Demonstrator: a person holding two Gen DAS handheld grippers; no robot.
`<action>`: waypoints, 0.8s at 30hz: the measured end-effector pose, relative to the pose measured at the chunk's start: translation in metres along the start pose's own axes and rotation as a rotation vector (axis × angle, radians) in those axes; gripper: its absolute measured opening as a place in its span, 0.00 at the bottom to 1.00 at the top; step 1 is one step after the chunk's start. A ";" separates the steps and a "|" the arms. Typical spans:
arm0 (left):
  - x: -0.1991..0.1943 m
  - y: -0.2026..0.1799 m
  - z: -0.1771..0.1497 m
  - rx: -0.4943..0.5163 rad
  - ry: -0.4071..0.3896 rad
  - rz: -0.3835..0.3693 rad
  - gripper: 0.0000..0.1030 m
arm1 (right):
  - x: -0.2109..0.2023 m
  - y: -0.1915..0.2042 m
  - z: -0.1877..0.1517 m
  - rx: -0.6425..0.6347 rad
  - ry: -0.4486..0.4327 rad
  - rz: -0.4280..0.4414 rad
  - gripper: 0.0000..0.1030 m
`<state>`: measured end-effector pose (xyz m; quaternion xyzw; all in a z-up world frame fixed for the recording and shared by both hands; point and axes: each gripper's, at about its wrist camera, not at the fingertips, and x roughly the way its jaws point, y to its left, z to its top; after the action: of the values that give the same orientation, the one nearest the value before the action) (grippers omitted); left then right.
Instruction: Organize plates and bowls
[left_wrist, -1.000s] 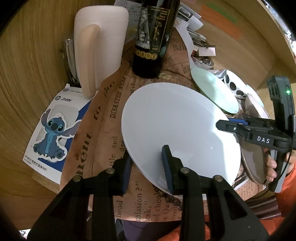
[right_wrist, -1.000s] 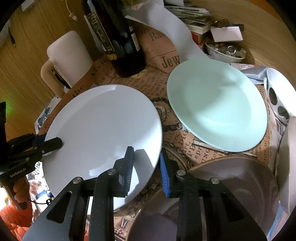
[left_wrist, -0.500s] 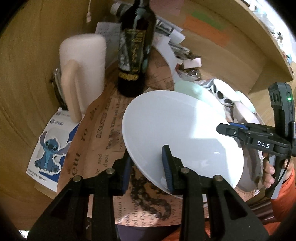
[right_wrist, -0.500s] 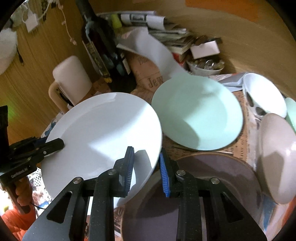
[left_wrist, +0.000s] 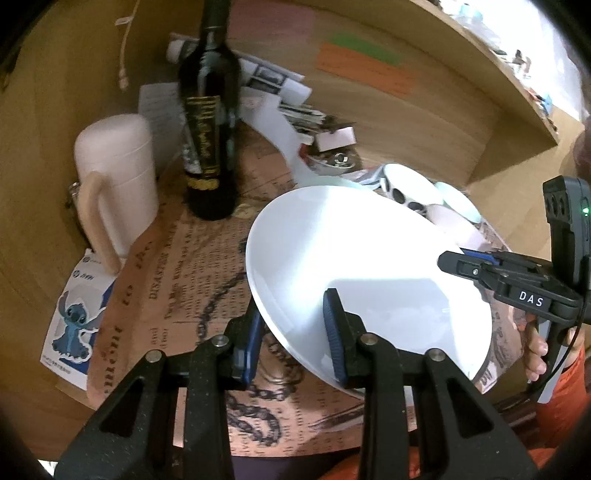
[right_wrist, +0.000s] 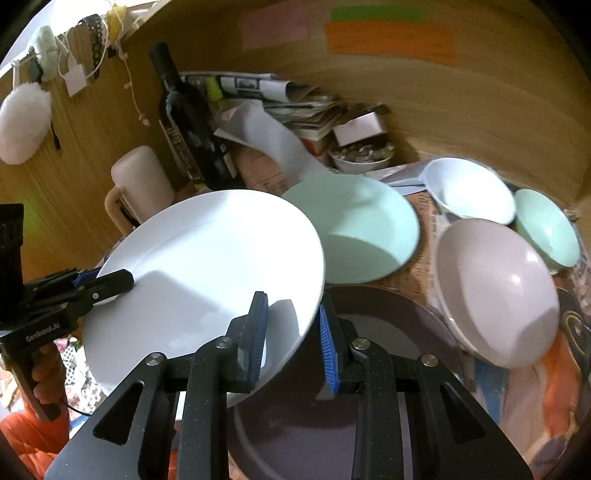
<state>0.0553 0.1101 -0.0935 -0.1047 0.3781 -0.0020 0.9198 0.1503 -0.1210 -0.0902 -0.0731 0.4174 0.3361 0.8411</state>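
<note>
Both the left tool (left_wrist: 293, 332) and the right tool (right_wrist: 293, 332) are pinching opposite rims of the tilted white plate (right_wrist: 214, 266) above the desk (left_wrist: 177, 280).

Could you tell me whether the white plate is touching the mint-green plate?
Cannot tell: in the right wrist view the white plate overlaps the mint-green plate, hiding any gap.
</note>
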 end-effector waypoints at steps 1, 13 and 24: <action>0.000 -0.004 0.001 0.007 -0.001 -0.006 0.31 | -0.003 -0.003 -0.002 0.005 -0.004 -0.004 0.24; 0.013 -0.041 -0.006 0.072 0.030 -0.063 0.31 | -0.028 -0.031 -0.026 0.075 -0.013 -0.047 0.23; 0.035 -0.065 -0.017 0.121 0.092 -0.101 0.31 | -0.034 -0.054 -0.053 0.154 0.017 -0.082 0.24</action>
<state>0.0735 0.0402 -0.1169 -0.0677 0.4133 -0.0758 0.9049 0.1351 -0.2003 -0.1071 -0.0279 0.4457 0.2676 0.8538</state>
